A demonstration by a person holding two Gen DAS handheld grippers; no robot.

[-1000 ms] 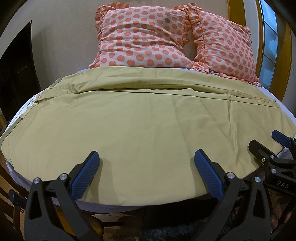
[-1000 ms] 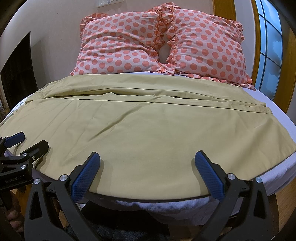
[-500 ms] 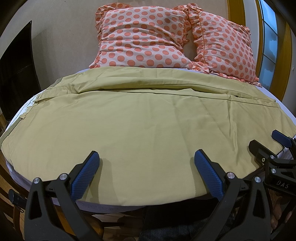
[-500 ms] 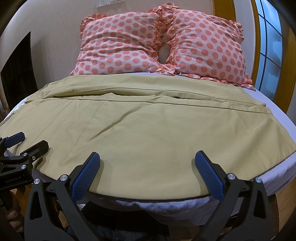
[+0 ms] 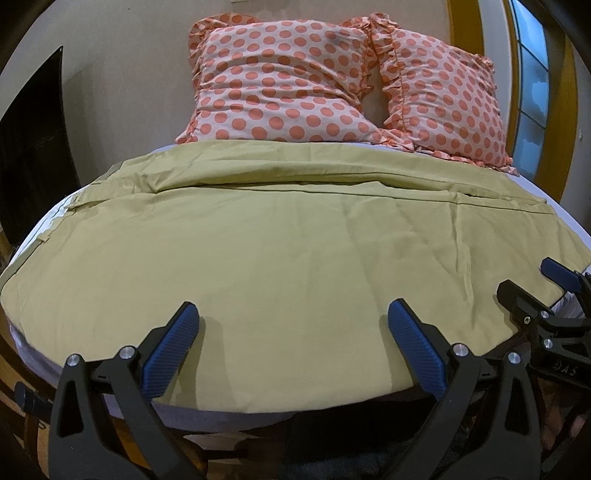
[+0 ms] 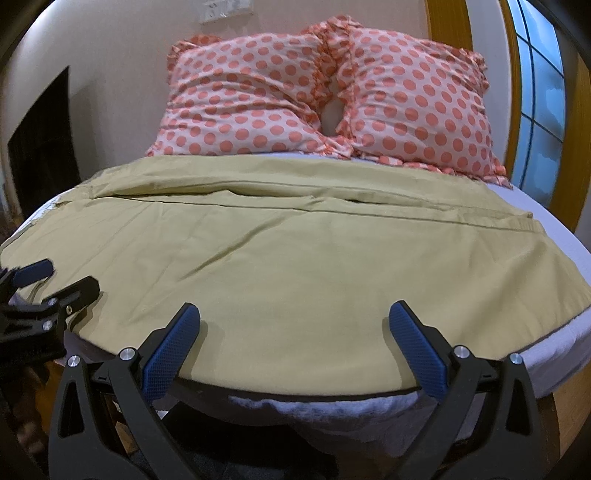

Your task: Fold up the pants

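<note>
Two pink pillows with orange dots and ruffled edges lean against the beige wall [image 6: 110,55] at the head of the bed [image 6: 554,354], the left pillow [image 5: 280,88] touching the right pillow [image 5: 447,99]. A window [image 6: 543,96] with a wooden frame is on the right, a dark opening [image 5: 33,147] on the left, and a white wall plate [image 6: 225,11] above the pillows.

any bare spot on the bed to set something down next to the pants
Bare sheet shows only as a strip right of the pants, below the right pillow. A thinner sliver lies on the left edge. The pants and the pillows take up the rest.
</note>
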